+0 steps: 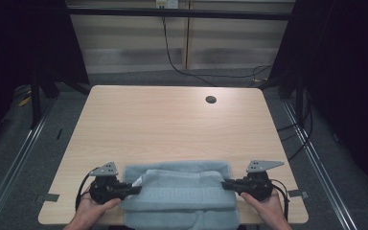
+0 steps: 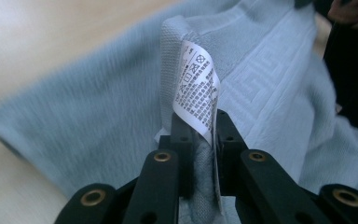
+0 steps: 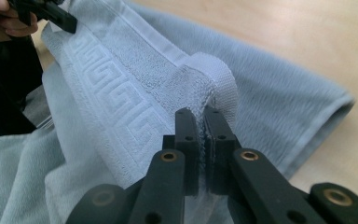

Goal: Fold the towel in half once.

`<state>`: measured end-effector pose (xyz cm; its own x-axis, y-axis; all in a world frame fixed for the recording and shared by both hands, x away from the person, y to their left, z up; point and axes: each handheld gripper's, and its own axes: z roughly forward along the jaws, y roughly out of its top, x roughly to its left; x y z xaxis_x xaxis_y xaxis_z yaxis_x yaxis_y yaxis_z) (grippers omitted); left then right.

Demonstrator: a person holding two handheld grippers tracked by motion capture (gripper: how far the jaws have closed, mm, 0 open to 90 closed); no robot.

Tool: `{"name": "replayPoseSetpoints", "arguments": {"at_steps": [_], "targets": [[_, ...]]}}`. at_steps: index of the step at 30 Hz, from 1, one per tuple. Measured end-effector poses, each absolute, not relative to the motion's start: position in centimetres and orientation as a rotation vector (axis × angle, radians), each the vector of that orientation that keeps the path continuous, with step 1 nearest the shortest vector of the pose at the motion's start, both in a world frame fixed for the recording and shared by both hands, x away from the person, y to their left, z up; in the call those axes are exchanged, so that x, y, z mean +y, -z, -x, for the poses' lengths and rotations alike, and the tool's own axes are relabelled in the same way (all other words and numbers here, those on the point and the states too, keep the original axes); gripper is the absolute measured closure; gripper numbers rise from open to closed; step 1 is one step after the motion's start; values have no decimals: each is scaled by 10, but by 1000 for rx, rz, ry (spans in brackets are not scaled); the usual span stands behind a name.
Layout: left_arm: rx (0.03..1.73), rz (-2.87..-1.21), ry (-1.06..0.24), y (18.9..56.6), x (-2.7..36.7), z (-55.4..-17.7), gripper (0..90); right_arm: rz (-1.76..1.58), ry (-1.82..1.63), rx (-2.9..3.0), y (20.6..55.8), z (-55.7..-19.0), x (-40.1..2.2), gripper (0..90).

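Observation:
A light blue towel [image 1: 182,189] with a woven key-pattern band lies folded at the table's near edge and hangs over it. My left gripper [image 1: 133,188] pinches the towel's left corner [image 2: 177,51], where a white care label [image 2: 196,86] droops over the jaws. My right gripper [image 1: 226,184] is shut on the towel's right corner [image 3: 214,79], the cloth squeezed thin between the black jaws. Both grippers lie low over the table and point inward at each other. In the right gripper view the other gripper [image 3: 46,14] and its hand appear at top left.
The wooden table [image 1: 172,124] has a round cable hole [image 1: 211,99] at the far right. Grey tape marks [image 1: 51,197] sit near both front corners. Dark curtains and metal rails flank the table, and cables run along the floor behind it.

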<state>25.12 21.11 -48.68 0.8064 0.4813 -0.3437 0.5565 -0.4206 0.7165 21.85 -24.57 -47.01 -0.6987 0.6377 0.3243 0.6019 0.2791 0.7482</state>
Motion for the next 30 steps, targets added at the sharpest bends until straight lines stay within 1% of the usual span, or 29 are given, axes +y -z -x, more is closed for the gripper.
{"name": "replayPoseSetpoints", "arguments": {"at_steps": [2, 5, 9, 11, 15, 18, 21, 22, 23, 28, 30], "targets": [[772, -2096, 144, 494, 210, -251, 813, -1221, -1377, 2527, 482, -216, -242, 861], [772, -2122, 132, 500, 207, -252, 822, -1244, -1292, 2583, 498, -214, -236, 862], [802, -2106, 45, 502, 206, -271, 826, -1227, -1279, 2541, 501, -220, -233, 863], [815, -2100, 26, 503, 204, -284, 826, -1225, -1242, 2526, 500, -227, -232, 863], [892, -2085, 9, 503, 196, -320, 828, -1238, -1154, 2502, 496, -255, -228, 862], [901, -2107, -64, 501, 187, -344, 828, -1258, -1126, 2481, 496, -275, -228, 862], [908, -2089, -62, 504, 187, -365, 828, -1299, -1132, 2448, 498, -295, -230, 862], [934, -2062, -39, 505, 189, -371, 829, -1316, -1128, 2438, 498, -304, -230, 862], [933, -2057, -44, 506, 190, -377, 830, -1327, -1137, 2438, 498, -310, -230, 862], [955, -2066, -127, 505, 184, -398, 830, -1346, -1147, 2390, 501, -337, -229, 863], [978, -2062, -135, 505, 182, -409, 830, -1361, -1136, 2368, 501, -349, -227, 863]]}}
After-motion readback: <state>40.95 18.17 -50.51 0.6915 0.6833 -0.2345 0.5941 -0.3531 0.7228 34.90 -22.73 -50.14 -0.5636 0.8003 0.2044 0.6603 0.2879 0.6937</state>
